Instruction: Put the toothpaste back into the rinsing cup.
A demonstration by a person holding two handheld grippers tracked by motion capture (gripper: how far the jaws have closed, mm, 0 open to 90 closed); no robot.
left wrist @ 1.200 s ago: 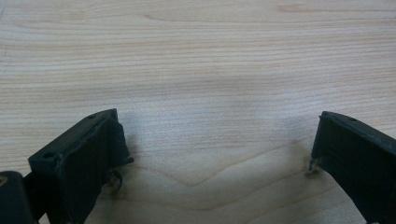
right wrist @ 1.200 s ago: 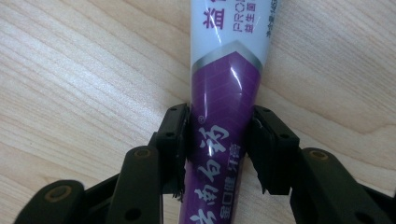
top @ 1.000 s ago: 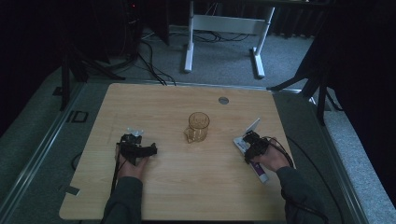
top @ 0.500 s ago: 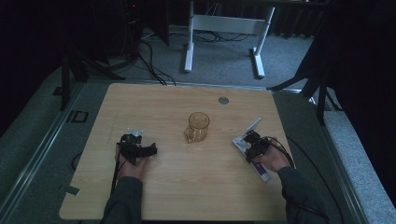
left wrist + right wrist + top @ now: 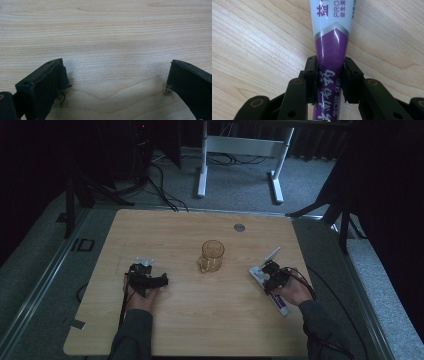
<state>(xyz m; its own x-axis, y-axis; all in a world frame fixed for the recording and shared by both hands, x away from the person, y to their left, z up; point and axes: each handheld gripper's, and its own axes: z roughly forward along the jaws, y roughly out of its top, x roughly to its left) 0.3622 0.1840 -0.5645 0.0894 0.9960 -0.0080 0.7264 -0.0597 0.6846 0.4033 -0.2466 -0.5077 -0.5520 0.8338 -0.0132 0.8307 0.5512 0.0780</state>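
My right gripper (image 5: 271, 273) (image 5: 330, 76) is shut on a purple and white toothpaste tube (image 5: 332, 32), both jaws pressing its purple part. The tube's flat white end (image 5: 273, 255) points up and away from the hand, just above the wooden table (image 5: 180, 320). At the table's left, my left gripper (image 5: 150, 280) (image 5: 115, 75) is open, low over bare wood, with nothing between its jaws. An amber glass mug (image 5: 212, 256) stands upright in the middle of the table, between the two grippers and apart from both.
A long purple and white strip, perhaps a box (image 5: 281, 307), lies on the table under the right hand. A round grey grommet (image 5: 239, 227) sits near the far edge. Beyond the table are a white desk frame (image 5: 202, 170) and floor cables.
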